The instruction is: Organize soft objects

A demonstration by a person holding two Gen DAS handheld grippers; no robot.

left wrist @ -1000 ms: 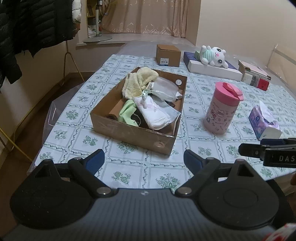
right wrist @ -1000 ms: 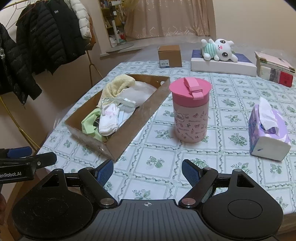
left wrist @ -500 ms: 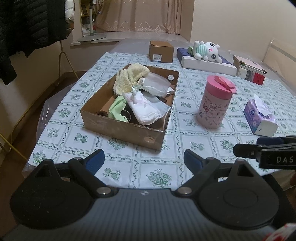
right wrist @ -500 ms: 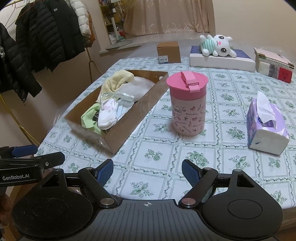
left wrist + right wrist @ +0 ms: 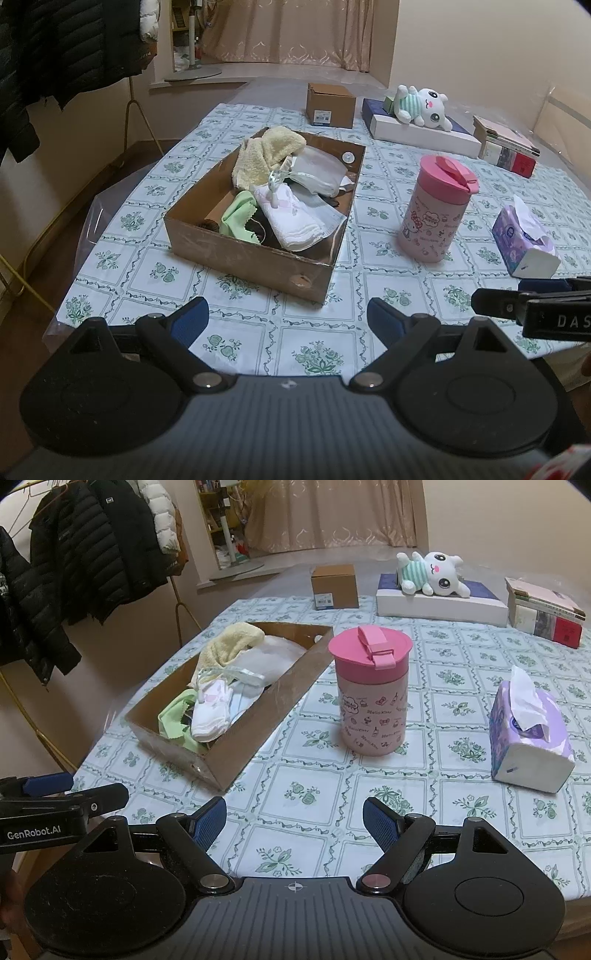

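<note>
Tools both released, empty: we are holding left tool [image 5: 288, 314] and right tool [image 5: 294, 818] over near worktop [image 5: 314, 794] edge. Soft cloths are lying heaped in cardboard box [image 5: 251, 254]. Risk, we are judging: pinching white folded cloth [image 5: 291, 221] drags tangled neighbours out; right tool sweeping may topple pink cup [image 5: 371, 690].

Dim warm light, sharp, fisheye-bent edges.

Both wrist cameras sit above the near edge of the counter [image 5: 258, 343], looking forward and slightly down along their fingers toward the far wall. The left view stands left of the right view. Both share the cardboard box [image 5: 255, 254] [image 5: 255, 734], pink cup [image 5: 437, 210] [image 5: 371, 698], and tissue pack [image 5: 526, 240] [image 5: 530, 734].
</note>
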